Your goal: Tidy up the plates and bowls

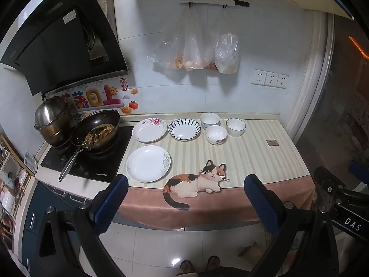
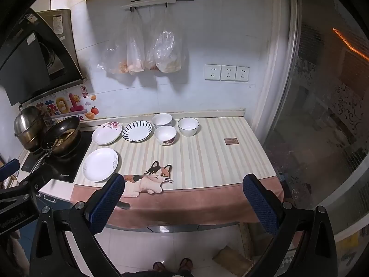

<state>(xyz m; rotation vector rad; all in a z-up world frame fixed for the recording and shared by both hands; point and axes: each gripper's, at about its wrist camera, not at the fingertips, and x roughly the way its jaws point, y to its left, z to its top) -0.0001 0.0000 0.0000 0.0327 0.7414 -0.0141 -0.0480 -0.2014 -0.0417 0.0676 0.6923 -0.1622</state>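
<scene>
Three plates lie on the striped counter cloth (image 1: 253,152): a plain white plate (image 1: 148,163) near the front, a pink-flowered plate (image 1: 149,129) and a blue-striped plate (image 1: 184,129) behind it. Three white bowls stand to their right: one at the back (image 1: 209,120), a flowered one (image 1: 216,134), and a dark-rimmed one (image 1: 235,127). The right wrist view shows the same plates (image 2: 100,164) and bowls (image 2: 165,134). My left gripper (image 1: 186,202) and my right gripper (image 2: 182,202) both hover open in front of the counter edge, with nothing between the fingers.
A stove at the left carries a pan of food (image 1: 96,132) with a long handle and a steel pot (image 1: 52,117). A range hood (image 1: 60,43) hangs above. Plastic bags (image 1: 196,46) hang on the wall. A glass door (image 2: 322,115) stands at the right. The person's sandalled feet (image 1: 199,265) show below.
</scene>
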